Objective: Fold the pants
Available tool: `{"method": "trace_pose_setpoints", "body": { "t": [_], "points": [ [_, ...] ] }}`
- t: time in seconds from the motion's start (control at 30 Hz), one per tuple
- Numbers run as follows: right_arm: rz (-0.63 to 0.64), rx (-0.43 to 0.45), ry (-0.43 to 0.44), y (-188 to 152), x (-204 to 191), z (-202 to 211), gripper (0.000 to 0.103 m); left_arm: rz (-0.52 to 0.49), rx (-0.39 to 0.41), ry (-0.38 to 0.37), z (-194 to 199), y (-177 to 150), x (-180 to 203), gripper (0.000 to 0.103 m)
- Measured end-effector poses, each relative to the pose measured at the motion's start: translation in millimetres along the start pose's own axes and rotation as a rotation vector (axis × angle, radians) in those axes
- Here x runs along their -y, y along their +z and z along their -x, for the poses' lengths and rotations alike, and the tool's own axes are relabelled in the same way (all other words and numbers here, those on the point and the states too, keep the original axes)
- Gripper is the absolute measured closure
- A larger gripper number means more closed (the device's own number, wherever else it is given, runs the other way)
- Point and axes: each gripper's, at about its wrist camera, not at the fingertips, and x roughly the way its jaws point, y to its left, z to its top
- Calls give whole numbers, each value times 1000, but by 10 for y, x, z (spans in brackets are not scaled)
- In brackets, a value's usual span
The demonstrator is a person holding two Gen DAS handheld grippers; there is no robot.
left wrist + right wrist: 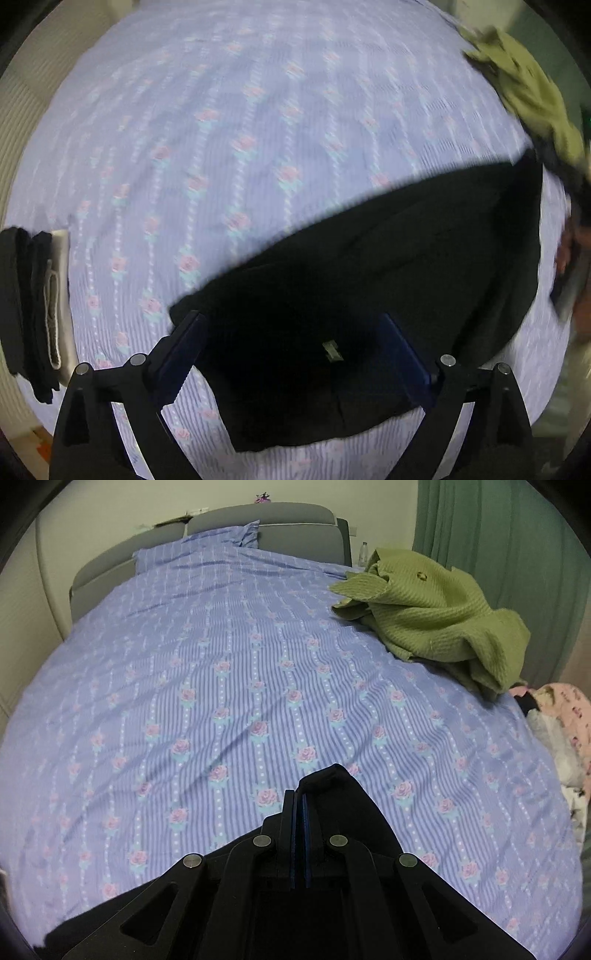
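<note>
Black pants [388,266] lie on the bed, stretching from the near middle to the right in the left wrist view. My left gripper [295,321] is open, its fingers spread over the near end of the pants, where a small label [332,350] shows. My right gripper [300,797] is shut on a fold of the black pants [332,779], which drape back under it toward the lower left. The right hand and gripper show blurred at the far right edge in the left wrist view [572,273].
The bed has a purple striped floral cover [221,664]. A crumpled green knit garment [436,620] lies at the right. A stack of folded dark and cream clothes [37,302] sits at the bed's left edge. Pink patterned clothes [565,720] lie at the far right. Grey headboard [258,517] behind.
</note>
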Motion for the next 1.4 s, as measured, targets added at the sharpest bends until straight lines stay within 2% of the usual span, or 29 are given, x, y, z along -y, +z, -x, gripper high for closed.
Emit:
{"method": "trace_pose_setpoints", "body": {
  "t": [0.03, 0.1, 0.17, 0.23, 0.3, 0.33, 0.4, 0.47, 0.53, 0.6, 0.7, 0.83, 1.0, 1.03, 1.07, 1.1, 1.13, 1.17, 1.23, 1.33, 1.4],
  "points": [
    [3, -15, 11, -6, -32, -7, 92, 40, -6, -15, 16, 54, -67, 8],
    [-12, -38, 31, -25, -63, 47, 59, 127, 2, -100, 112, 115, -231, 8],
    [-14, 3, 28, -52, -102, 233, 54, 144, 32, -152, 229, 130, -314, 8],
    [12, 47, 0, -97, -193, 536, 47, 114, 104, -164, 396, 100, -421, 8],
    [39, 86, 68, -157, -278, 803, 37, 76, 170, -160, 500, 21, -565, 8],
    [62, 106, 108, -214, -334, 947, 36, 52, 215, -152, 543, -47, -672, 8],
    [113, 134, 164, -380, -513, 1184, 30, -21, 262, -176, 538, -141, -833, 8],
    [187, 140, 223, -571, -727, 1282, 30, -90, 276, -204, 451, -198, -965, 12],
    [256, 107, 290, -761, -956, 1270, 30, -110, 266, -244, 302, -260, -1075, 16],
    [285, 28, 346, -984, -1156, 1183, 30, -96, 231, -332, 114, -307, -1196, 18],
    [262, -75, 419, -1206, -1275, 1070, 30, -95, 193, -387, -114, -311, -1215, 25],
    [246, -128, 421, -1382, -1301, 1038, 30, -115, 190, -436, -330, -294, -1184, 28],
    [253, -146, 383, -1492, -1298, 1027, 30, -94, 134, -485, -638, -258, -1137, 41],
    [254, -149, 376, -1509, -1292, 1027, 30, -89, 106, -496, -702, -269, -1128, 50],
    [254, -153, 372, -1518, -1300, 1026, 30, -90, 90, -497, -735, -293, -1132, 64],
    [249, -158, 369, -1528, -1299, 1020, 30, -94, 87, -488, -742, -321, -1135, 71],
    [242, -163, 369, -1535, -1303, 1017, 30, -92, 91, -489, -729, -348, -1153, 83],
    [237, -167, 373, -1539, -1321, 1017, 30, -79, 92, -506, -707, -366, -1182, 87],
    [230, -171, 386, -1559, -1364, 1022, 30, -36, 118, -528, -625, -407, -1281, 89],
    [234, -176, 406, -1588, -1477, 1054, 31, 1, 159, -495, -566, -402, -1382, 89],
    [249, -166, 417, -1602, -1540, 1097, 31, 18, 148, -471, -657, -371, -1442, 88]
  ]
}}
